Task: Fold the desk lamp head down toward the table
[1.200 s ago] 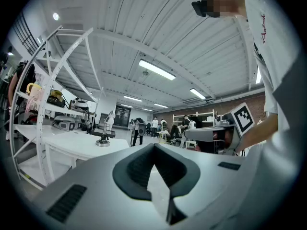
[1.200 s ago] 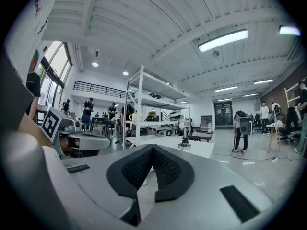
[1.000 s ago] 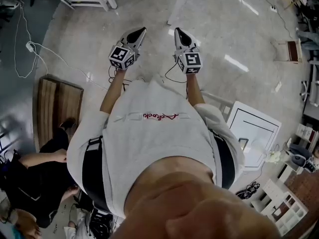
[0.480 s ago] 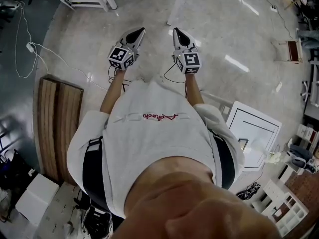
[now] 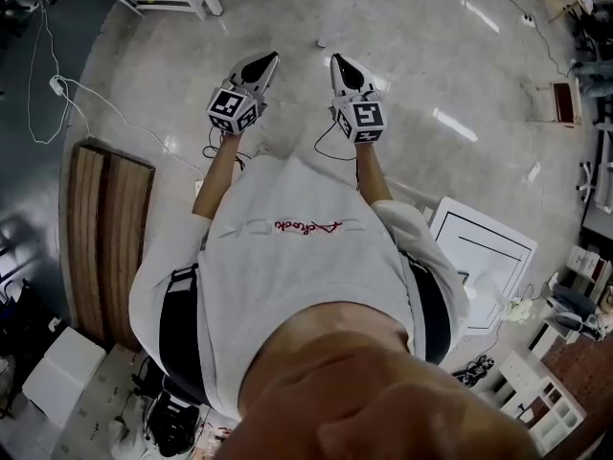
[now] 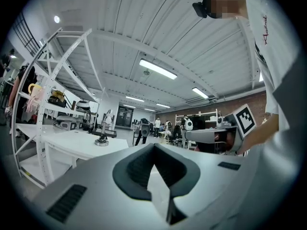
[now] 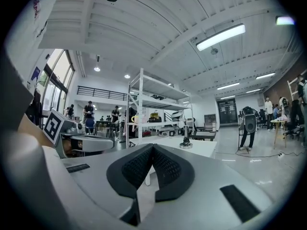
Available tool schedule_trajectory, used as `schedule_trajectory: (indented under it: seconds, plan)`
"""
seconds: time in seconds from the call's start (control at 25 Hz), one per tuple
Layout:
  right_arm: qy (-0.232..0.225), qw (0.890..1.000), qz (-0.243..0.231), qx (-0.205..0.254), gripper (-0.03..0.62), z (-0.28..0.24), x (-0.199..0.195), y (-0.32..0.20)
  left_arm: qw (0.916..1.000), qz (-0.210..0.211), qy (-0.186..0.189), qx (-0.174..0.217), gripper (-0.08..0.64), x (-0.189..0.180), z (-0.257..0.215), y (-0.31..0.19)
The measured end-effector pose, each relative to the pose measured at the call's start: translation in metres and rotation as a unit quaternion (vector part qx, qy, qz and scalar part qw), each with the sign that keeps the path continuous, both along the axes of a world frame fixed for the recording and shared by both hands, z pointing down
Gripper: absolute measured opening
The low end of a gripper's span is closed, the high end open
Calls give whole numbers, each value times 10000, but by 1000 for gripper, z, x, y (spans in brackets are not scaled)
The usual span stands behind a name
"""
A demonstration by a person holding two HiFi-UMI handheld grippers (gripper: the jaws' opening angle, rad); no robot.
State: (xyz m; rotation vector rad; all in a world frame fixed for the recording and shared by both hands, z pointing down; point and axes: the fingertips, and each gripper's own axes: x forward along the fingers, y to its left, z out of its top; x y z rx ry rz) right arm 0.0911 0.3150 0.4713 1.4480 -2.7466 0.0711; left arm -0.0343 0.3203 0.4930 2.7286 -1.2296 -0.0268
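Left tongs (image 5: 269, 59), right tongs (image 5: 337, 60) closed, empty, desk lamp (image 6: 101, 134) upright on table (image 6: 60, 145)

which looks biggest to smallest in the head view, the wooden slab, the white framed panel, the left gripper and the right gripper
1. wooden slab
2. white framed panel
3. left gripper and right gripper: they look alike, so no ranking. Both are held nearer the camera than the floor things.

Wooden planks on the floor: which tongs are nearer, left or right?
Left. The left tongs are above and to the right of the wooden planks in the head view; the right tongs are farther right.
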Motion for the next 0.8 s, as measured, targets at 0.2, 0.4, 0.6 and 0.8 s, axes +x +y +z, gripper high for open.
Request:
schedule_trajectory:
  seconds: [0.2,0.4,0.6,0.8]
  plan:
    - [30,10000,-39,-55,25,8,9,0,10000,-5,7,-81,20,13,10,3]
    - [48,9999,-66,-87,26,14,14,-2,9999,18,1,-133,20,20,17,2]
    - [88,9999,-96,-49,25,15,15,-13,10000,14,23,-87,20,22,17,-11]
    - [126,9999,-110,-7,25,14,15,-28,10000,24,39,-52,20,24,17,-26]
